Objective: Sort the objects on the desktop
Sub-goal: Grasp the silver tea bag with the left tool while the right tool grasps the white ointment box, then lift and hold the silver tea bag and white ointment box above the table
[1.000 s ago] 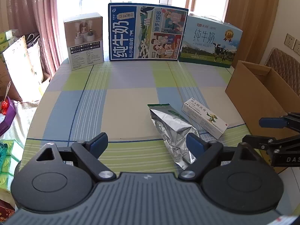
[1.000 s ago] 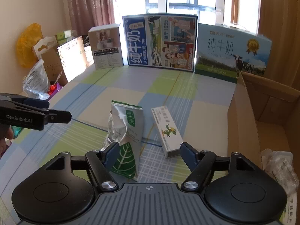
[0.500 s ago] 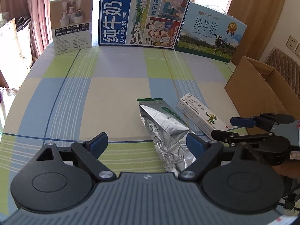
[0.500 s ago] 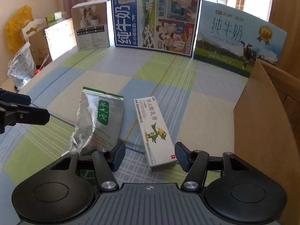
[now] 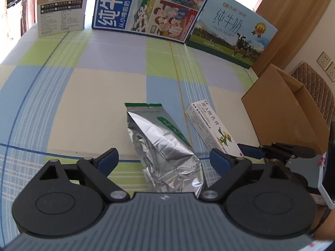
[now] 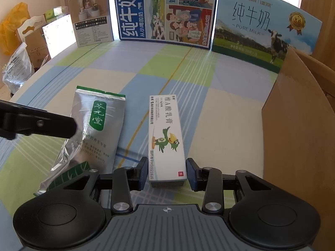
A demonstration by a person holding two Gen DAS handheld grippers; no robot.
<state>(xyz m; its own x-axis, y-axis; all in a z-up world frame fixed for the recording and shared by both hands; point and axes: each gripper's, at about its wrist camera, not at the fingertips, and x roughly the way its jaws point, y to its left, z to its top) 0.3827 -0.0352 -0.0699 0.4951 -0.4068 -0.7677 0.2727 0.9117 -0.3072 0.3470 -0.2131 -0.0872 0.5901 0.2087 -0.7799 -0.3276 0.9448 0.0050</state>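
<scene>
Right gripper (image 6: 165, 172) astride ointment box (image 6: 165, 138), unclamped

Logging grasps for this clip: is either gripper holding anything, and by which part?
Nothing held yet. The right gripper straddles the near end of the ointment box, fingers not closed; the left gripper is open.

Silver foil pouch (image 6: 98, 123) with green label, white box (image 6: 166, 140) with green duck, pastel checked tablecloth (image 6: 226, 113)
</scene>
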